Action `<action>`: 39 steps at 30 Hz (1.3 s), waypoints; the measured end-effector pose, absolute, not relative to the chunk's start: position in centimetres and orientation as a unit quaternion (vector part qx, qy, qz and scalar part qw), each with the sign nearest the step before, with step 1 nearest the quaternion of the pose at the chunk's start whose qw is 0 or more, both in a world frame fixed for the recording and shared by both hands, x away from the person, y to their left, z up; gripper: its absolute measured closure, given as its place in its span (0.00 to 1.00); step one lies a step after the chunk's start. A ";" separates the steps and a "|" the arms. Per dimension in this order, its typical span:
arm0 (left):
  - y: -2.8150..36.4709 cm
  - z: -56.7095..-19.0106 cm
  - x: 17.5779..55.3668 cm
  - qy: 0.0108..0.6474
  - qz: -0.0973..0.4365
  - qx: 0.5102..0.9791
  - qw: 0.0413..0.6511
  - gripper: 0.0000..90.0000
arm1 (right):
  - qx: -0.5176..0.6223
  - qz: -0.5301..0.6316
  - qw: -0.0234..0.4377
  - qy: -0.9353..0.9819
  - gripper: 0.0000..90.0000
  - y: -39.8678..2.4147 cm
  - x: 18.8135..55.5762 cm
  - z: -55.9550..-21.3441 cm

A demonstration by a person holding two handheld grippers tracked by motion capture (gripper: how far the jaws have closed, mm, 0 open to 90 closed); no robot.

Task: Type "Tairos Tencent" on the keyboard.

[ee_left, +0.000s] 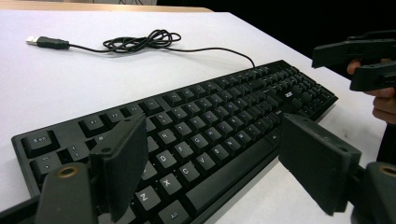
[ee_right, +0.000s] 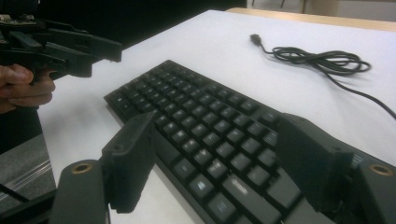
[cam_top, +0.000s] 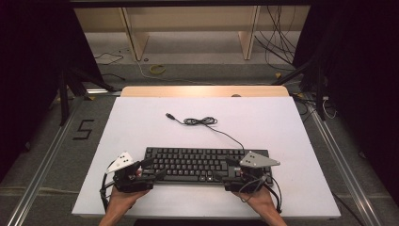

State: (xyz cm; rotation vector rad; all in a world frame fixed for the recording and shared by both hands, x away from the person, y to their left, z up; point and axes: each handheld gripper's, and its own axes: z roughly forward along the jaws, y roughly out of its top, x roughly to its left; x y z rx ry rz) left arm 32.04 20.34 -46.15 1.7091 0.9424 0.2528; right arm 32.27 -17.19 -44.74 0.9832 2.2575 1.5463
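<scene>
At the near edge of the white surface (cam_top: pixel 141 127), a person is holding a gripper in each hand, forearms coming in from below. The left gripper (cam_top: pixel 147 168) is sitting at the left end of the black keyboard (cam_top: pixel 197 162), its jaws spread wide; in the left gripper view (ee_left: pixel 210 158) the two black jaws are straddling the keyboard's near-left corner, one over the leftmost keys and one out past the front edge by the space bar, and I cannot tell whether either is touching. The right gripper (cam_top: pixel 233 172) is doing the same at the right end, jaws likewise parted; in the right gripper view (ee_right: pixel 212 158) they are framing the keys at the keyboard's near-right corner (ee_right: pixel 205 135).

The keyboard itself is lying flat, parallel to the near edge and roughly centred between the two hands. Each gripper view is also catching the other hand's gripper farther off across the keys.

Beyond the keyboard, its thin black cable (cam_top: pixel 221 132) is running from the back right corner toward the middle of the surface, gathering into a loose coil (cam_top: pixel 200 121), and ending in a USB plug (cam_top: pixel 169 115) lying free farther back and to the left.
</scene>
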 end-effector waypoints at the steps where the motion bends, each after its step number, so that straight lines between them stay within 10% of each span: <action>1: 20.4 -46.2 32.1 0.400 0.108 0.723 0.553 0.27 | 0.335 0.528 0.114 0.772 0.33 -16.8 32.5 -44.7; 27: 21.7 -46.7 32.9 0.449 0.112 0.724 0.512 0.33 | 0.312 0.491 0.081 0.810 0.45 -9.4 36.7 -45.0; 39: 22.4 -47.4 33.3 0.476 0.102 0.733 0.475 0.62 | 0.316 0.468 0.073 0.823 0.70 -6.4 37.9 -45.5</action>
